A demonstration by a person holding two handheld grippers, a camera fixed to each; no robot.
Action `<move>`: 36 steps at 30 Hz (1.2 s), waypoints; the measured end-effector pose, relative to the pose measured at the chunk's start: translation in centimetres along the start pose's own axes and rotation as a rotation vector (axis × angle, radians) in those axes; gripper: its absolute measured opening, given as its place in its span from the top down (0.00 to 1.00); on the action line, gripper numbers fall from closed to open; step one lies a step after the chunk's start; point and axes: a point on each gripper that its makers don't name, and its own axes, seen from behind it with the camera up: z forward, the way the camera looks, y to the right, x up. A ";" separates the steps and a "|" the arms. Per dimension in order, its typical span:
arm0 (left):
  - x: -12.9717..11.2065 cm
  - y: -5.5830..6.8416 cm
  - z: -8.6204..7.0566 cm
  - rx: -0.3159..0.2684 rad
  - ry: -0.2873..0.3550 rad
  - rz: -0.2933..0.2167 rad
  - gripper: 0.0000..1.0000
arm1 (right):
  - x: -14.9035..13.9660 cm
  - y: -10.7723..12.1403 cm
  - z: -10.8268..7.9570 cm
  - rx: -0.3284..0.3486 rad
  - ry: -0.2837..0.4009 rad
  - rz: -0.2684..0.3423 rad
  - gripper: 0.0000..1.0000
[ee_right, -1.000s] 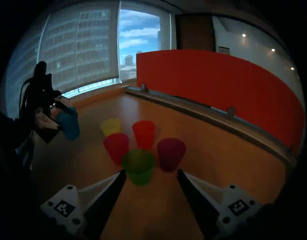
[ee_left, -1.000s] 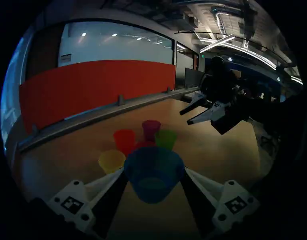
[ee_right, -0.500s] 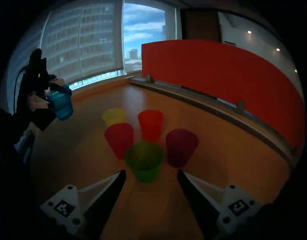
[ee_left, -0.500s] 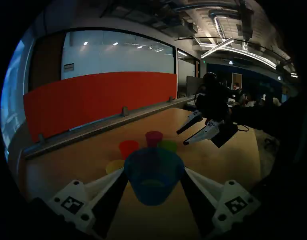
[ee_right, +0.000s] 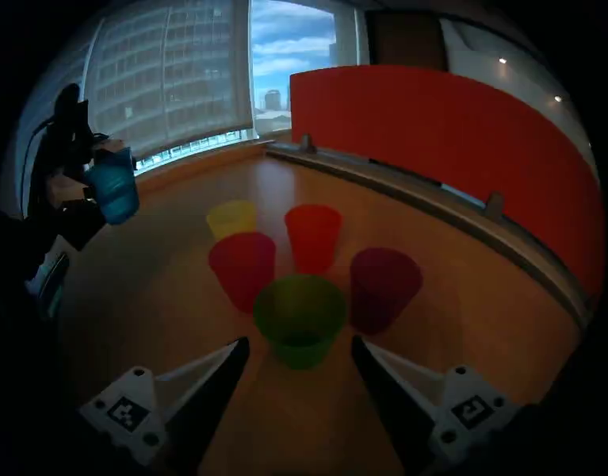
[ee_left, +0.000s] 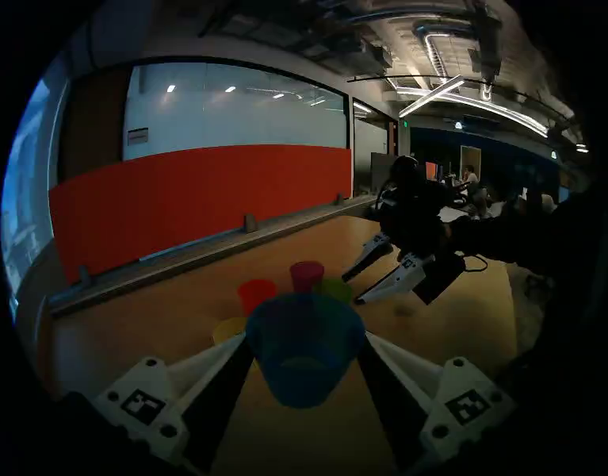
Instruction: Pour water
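1 s of approach by the right gripper, jaws apart and empty: now just short of the green cup, front member of a tight 5-cup cluster with red cup, orange cup, yellow cup and purple cup. Clamped in the left gripper, clear of the counter and higher than 1 s ago: the blue cup, contents not discernible. Probable meaning: pouring cup ready, receiving cup about to be steadied, pour not begun. Surroundings: bare wooden counter, red partition, window on high-rise buildings, ceiling strip lights.
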 end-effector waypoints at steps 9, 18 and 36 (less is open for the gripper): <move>-0.1 -0.1 -0.1 0.000 0.002 -0.004 0.14 | -0.2 -0.2 2.4 0.015 -0.017 -0.004 0.00; -0.4 -0.3 -0.2 0.005 -0.006 -0.001 0.14 | -0.1 0.0 4.2 0.019 -0.012 -0.010 0.02; -0.4 -0.5 -0.5 0.008 -0.004 -0.004 0.14 | 1.9 -0.5 2.9 0.029 0.060 -0.026 0.11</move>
